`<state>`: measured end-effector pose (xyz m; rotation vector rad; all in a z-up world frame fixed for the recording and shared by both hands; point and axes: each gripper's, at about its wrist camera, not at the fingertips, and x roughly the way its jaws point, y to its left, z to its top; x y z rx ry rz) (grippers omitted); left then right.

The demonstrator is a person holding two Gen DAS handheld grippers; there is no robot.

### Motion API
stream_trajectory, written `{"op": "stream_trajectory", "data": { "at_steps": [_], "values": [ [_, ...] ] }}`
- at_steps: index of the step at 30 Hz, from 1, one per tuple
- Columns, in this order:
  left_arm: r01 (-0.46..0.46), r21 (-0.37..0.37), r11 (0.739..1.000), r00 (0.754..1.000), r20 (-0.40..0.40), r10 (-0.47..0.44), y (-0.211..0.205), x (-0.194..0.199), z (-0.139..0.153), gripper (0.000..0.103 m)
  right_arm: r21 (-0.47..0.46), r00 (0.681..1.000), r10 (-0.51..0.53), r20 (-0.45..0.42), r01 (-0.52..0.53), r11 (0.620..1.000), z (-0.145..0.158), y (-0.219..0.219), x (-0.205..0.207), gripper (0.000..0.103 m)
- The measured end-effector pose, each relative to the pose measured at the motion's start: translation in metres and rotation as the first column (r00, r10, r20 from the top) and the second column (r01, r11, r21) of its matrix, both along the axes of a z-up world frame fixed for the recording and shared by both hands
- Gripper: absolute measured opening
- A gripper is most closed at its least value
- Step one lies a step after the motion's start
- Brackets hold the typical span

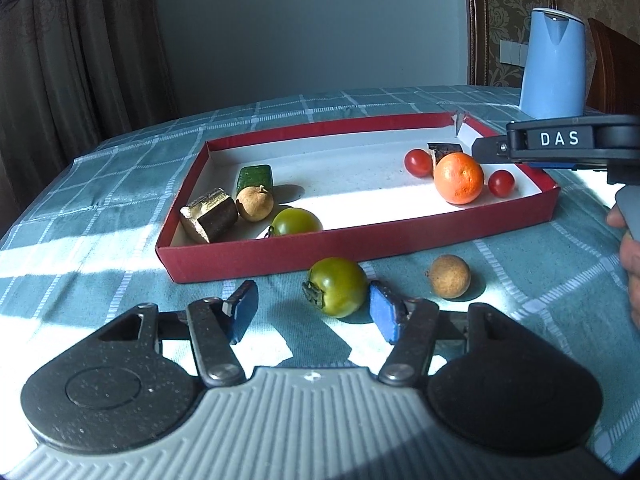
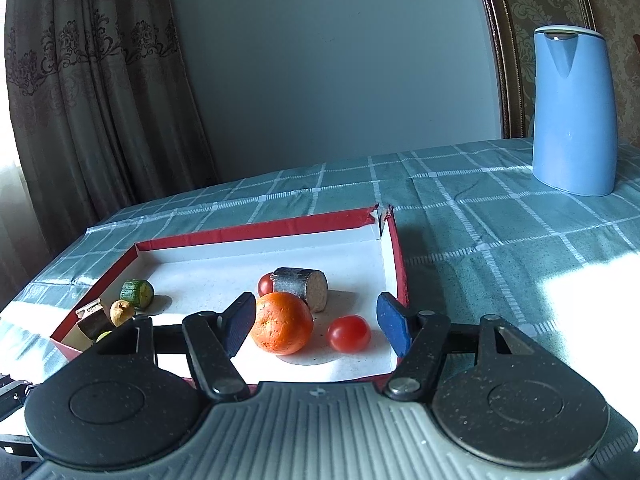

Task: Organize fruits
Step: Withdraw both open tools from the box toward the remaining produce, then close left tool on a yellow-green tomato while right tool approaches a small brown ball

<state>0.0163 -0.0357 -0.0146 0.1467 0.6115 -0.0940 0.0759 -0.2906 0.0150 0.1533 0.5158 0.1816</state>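
A red-walled tray (image 1: 360, 246) with a white floor lies on the checked tablecloth. A green tomato (image 1: 338, 286) lies on the cloth in front of it, between the fingers of my left gripper (image 1: 314, 314). The right pad (image 1: 382, 316) is at its side and the left pad stands apart, so the gripper is open. A brown round fruit (image 1: 450, 276) lies just to the right. My right gripper (image 2: 316, 318) hangs open over the tray's right end, above an orange (image 2: 282, 324) and a cherry tomato (image 2: 348, 334).
In the tray's left end are a green chunk (image 1: 254, 178), a brown fruit (image 1: 255, 204), a dark cut piece (image 1: 210, 220) and a second green tomato (image 1: 297, 221). A dark cylinder (image 2: 300, 286) lies behind the orange. A blue jug (image 2: 574, 112) stands far right. A hand (image 1: 630, 256) shows at the right edge.
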Motion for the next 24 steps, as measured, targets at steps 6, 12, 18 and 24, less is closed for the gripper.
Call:
{"op": "stream_trajectory", "data": {
  "at_steps": [6,12,18,24],
  "values": [
    [0.001,-0.019,1.000,1.000,-0.019,-0.001,0.000,0.007,-0.001,0.053,-0.022,1.000,0.008,-0.003,-0.008,1.000,-0.001,0.004,-0.001,0.066],
    [0.021,-0.044,0.999,1.000,-0.017,-0.022,0.002,0.004,0.000,0.031,-0.028,1.000,0.014,0.006,-0.014,1.000,-0.001,0.004,-0.006,0.066],
    [-0.030,-0.044,0.999,0.999,0.029,0.032,0.009,-0.002,0.004,0.031,-0.022,0.999,0.054,0.006,-0.054,0.998,-0.002,0.006,-0.020,0.066],
    [-0.080,-0.038,0.996,0.996,0.038,0.082,0.014,-0.001,0.006,0.031,-0.069,0.989,0.141,0.031,-0.139,0.988,-0.003,0.014,-0.051,0.066]
  ]
}}
